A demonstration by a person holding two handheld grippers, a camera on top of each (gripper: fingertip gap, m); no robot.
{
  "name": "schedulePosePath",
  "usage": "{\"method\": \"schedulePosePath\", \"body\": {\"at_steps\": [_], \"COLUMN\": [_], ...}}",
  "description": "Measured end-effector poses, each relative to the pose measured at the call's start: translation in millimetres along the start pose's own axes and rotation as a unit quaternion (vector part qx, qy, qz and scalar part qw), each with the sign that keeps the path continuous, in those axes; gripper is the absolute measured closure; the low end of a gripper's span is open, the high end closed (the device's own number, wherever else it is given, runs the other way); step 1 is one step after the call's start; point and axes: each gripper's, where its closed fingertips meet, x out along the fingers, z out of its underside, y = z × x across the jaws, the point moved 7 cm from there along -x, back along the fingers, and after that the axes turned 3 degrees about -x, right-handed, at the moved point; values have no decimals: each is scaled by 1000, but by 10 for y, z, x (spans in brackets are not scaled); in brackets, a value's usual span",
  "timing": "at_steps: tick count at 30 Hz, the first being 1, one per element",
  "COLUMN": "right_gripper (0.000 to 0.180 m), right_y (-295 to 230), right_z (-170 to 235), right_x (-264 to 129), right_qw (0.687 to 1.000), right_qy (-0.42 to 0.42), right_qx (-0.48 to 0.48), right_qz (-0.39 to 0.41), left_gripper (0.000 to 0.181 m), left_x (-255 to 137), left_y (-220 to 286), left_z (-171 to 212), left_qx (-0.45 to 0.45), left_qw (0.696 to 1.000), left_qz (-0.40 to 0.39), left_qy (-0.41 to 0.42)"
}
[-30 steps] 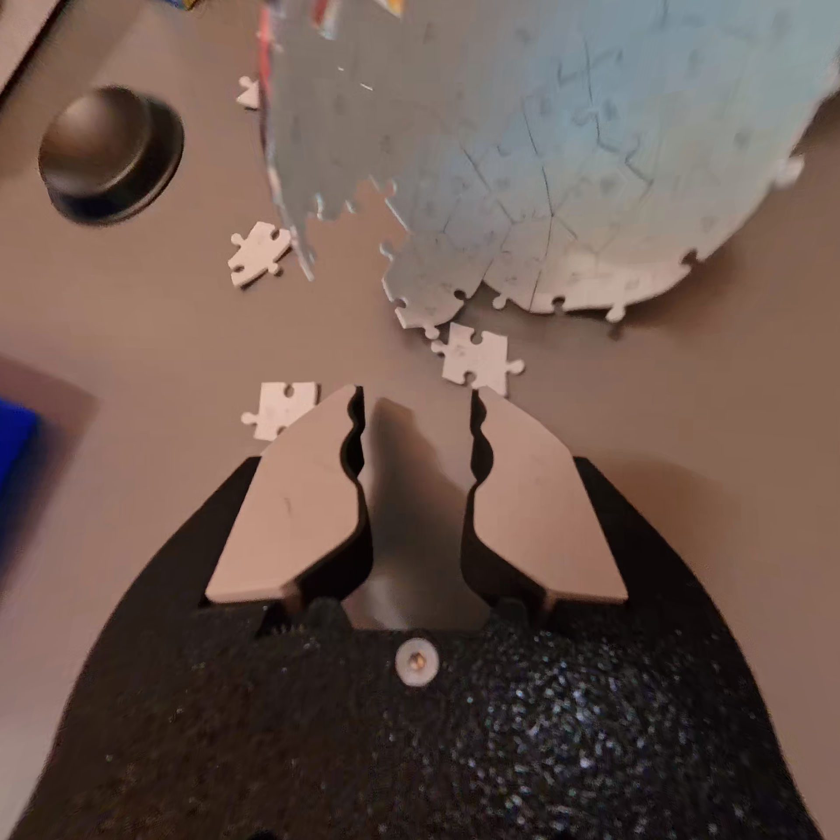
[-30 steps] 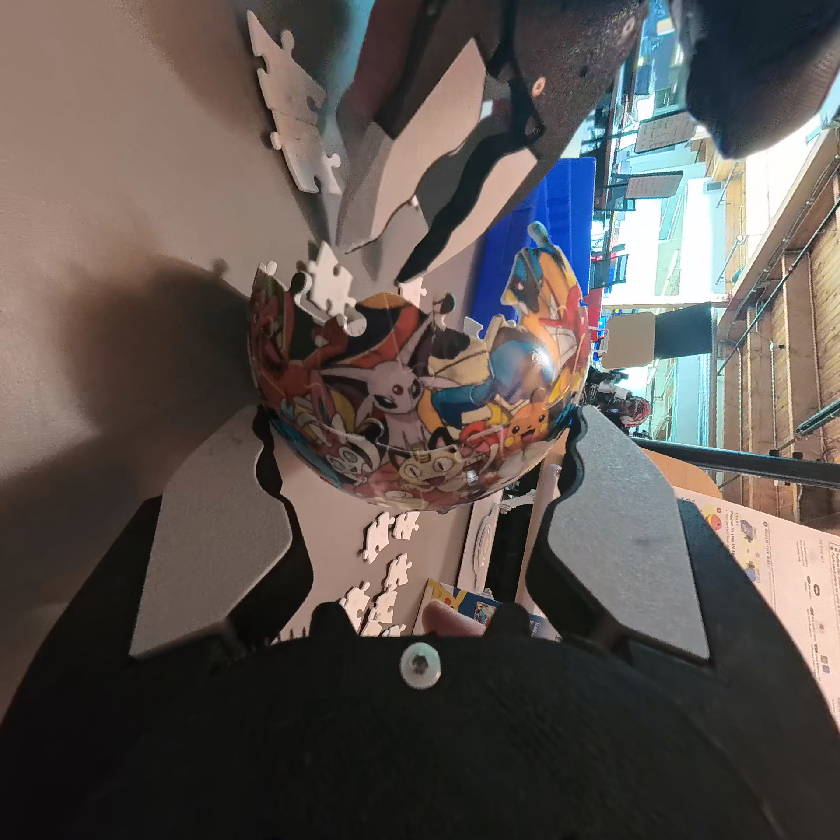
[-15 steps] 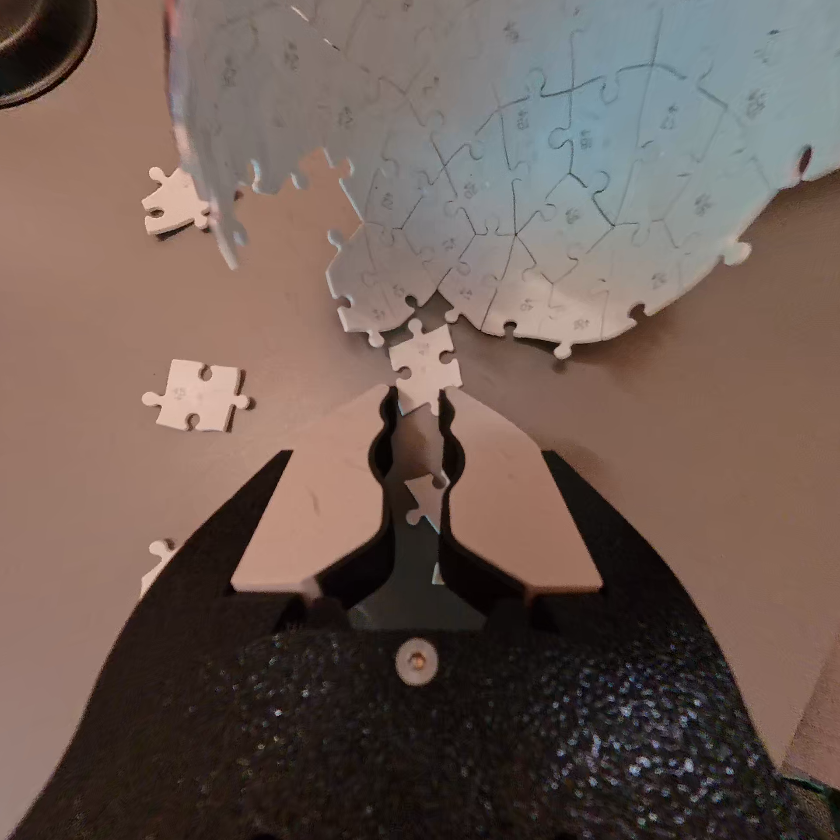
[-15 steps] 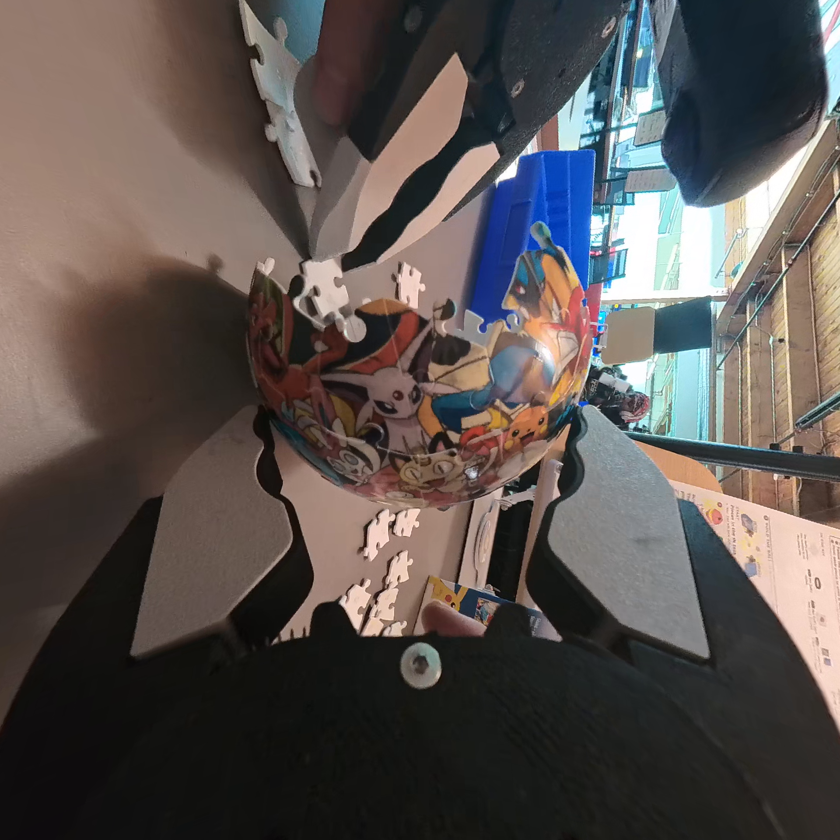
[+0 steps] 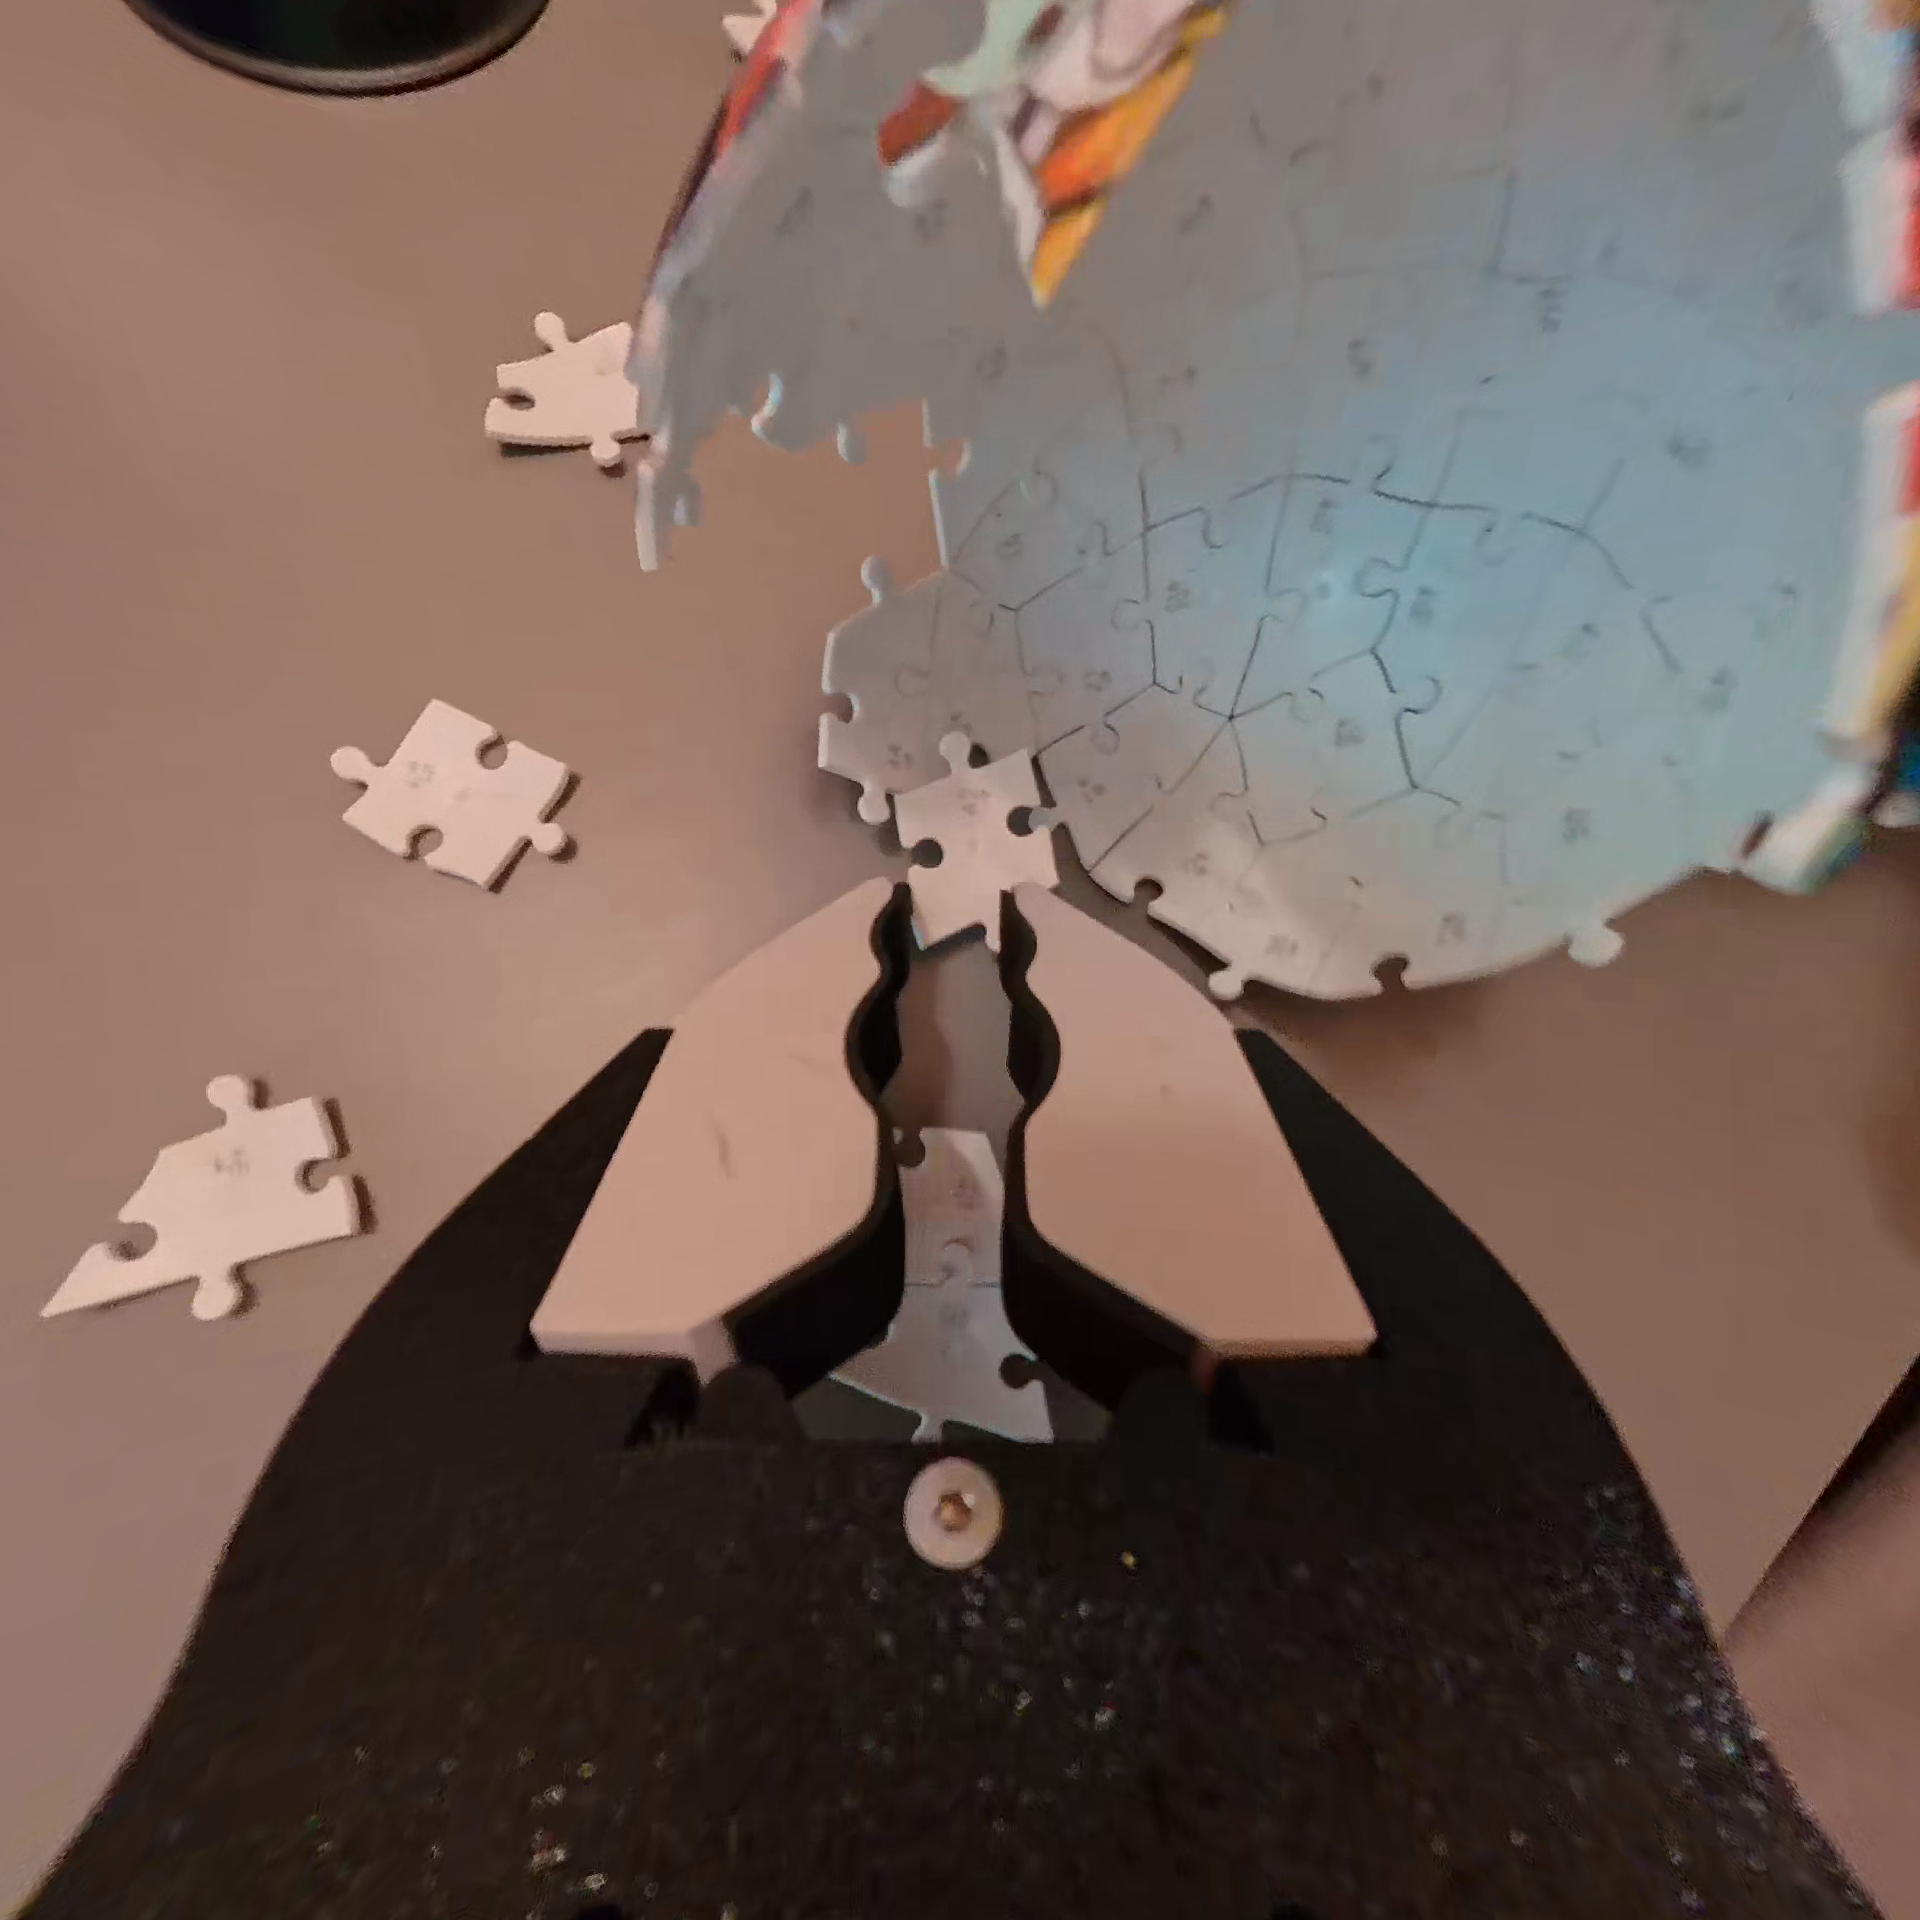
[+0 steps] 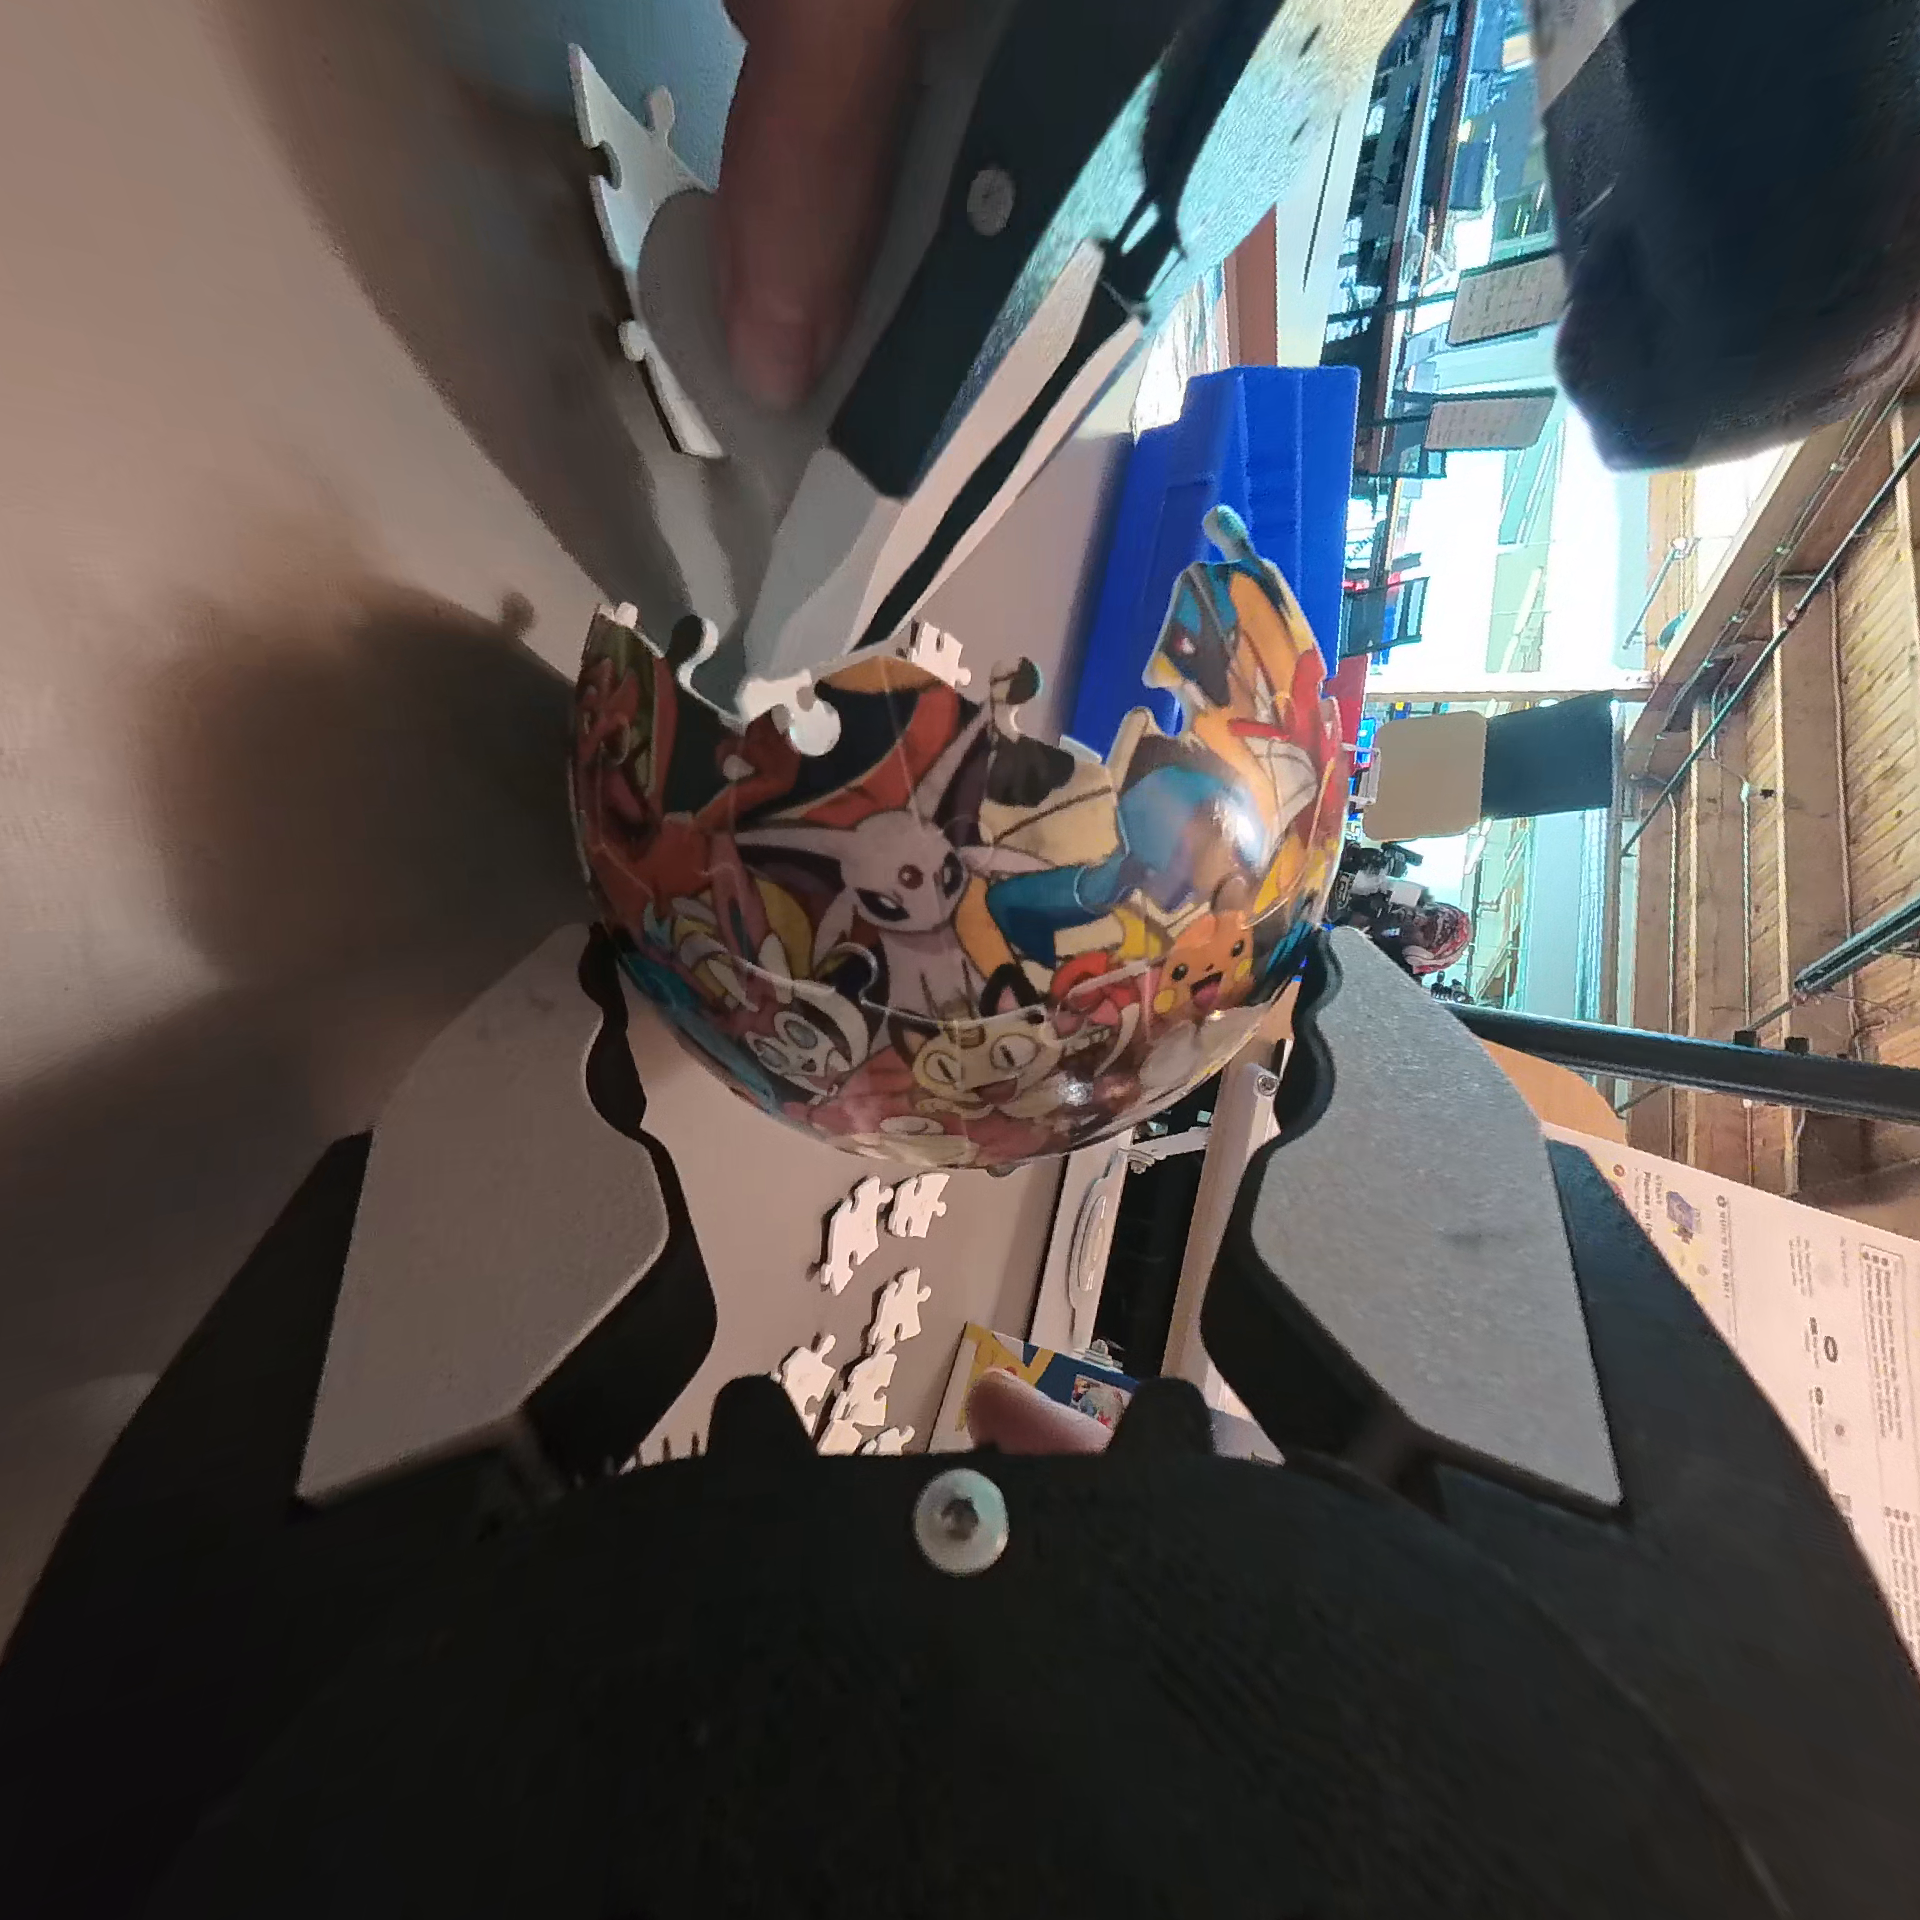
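My right gripper is shut on a partly built, colourful cartoon puzzle ball, one finger on each side. In the left wrist view its pale inside faces me, with a jagged open edge. My left gripper is shut on a white puzzle piece by its lower end. The piece overlaps the ball's lower-left edge. In the right wrist view the left gripper comes in from the top, and the piece sits at the ball's rim.
Loose white pieces lie on the grey table, with more under my left fingers. A black round object is at the top left. A blue bin, more pieces and a printed sheet lie beyond. The left gripper's tips are roughly 8 centimeters from the right gripper's.
My left gripper has shut on the white piece lying near the ball and carried it up against the ball's open edge. The right gripper has kept its hold on the ball.
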Motion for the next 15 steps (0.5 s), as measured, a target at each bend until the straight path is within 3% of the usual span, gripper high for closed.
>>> {"method": "schedulePosePath", "body": {"at_steps": [6,15], "right_gripper": [59,60], "right_y": [2,19], "right_z": [-20,-33], "right_x": [2,13], "right_qw": [1000,1000], "right_qy": [2,4], "right_qx": [0,8], "right_qz": [0,-6], "left_gripper": [166,162], "left_x": [67,81], "left_y": [45,53], "left_z": [20,1], "left_qx": [-20,22], "left_qw": [1000,999], "left_qz": [-1,-9], "left_qy": [-12,-22]}}
